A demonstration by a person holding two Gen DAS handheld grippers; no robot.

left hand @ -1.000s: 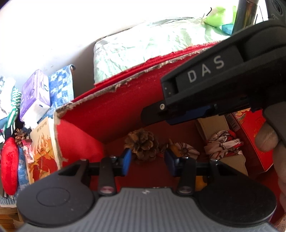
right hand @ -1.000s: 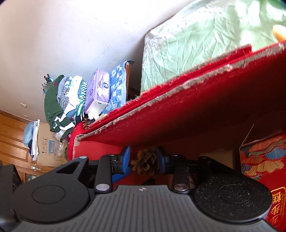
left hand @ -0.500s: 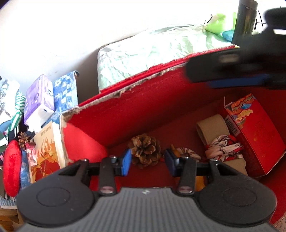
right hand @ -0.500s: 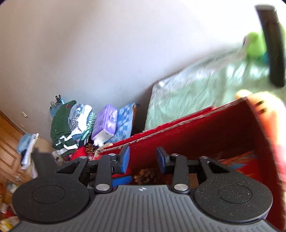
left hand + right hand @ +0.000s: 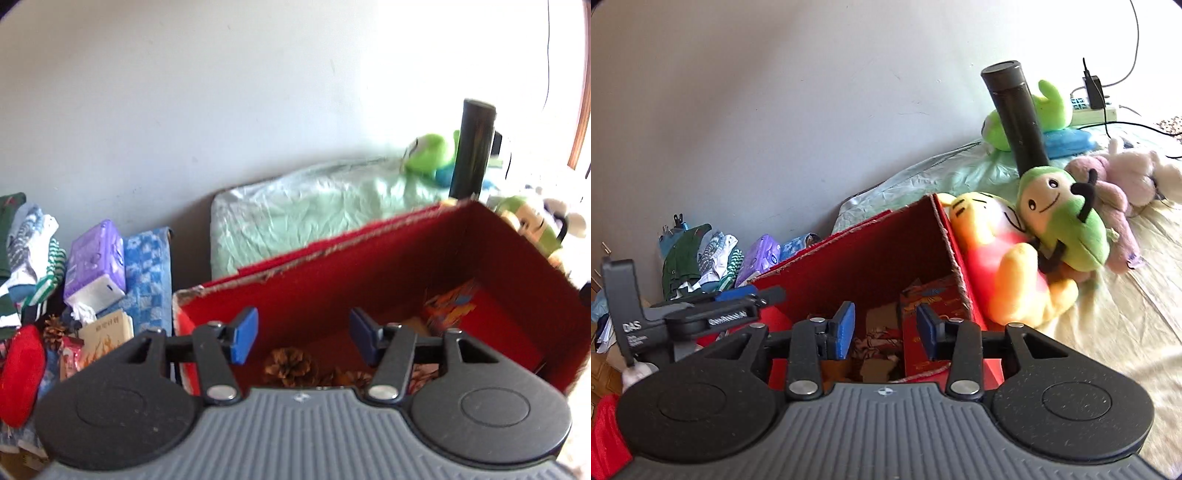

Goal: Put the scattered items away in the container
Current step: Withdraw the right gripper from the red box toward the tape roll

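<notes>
Red box on the bed, both tools empty

Red box (image 5: 871, 266) sits open on the bed (image 5: 1126, 295), plush toys (image 5: 1060, 221) against its right wall. Left tool (image 5: 301, 334) and right tool (image 5: 886, 328) both hover level above its near edge, blue pads apart, gripping nothing. Pinecone (image 5: 290, 365) lies on the box floor.

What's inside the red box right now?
Inside the red box: pine cones, a red patterned carton, patterned cloth and cardboard pieces. Both claws hide the near floor.
</notes>
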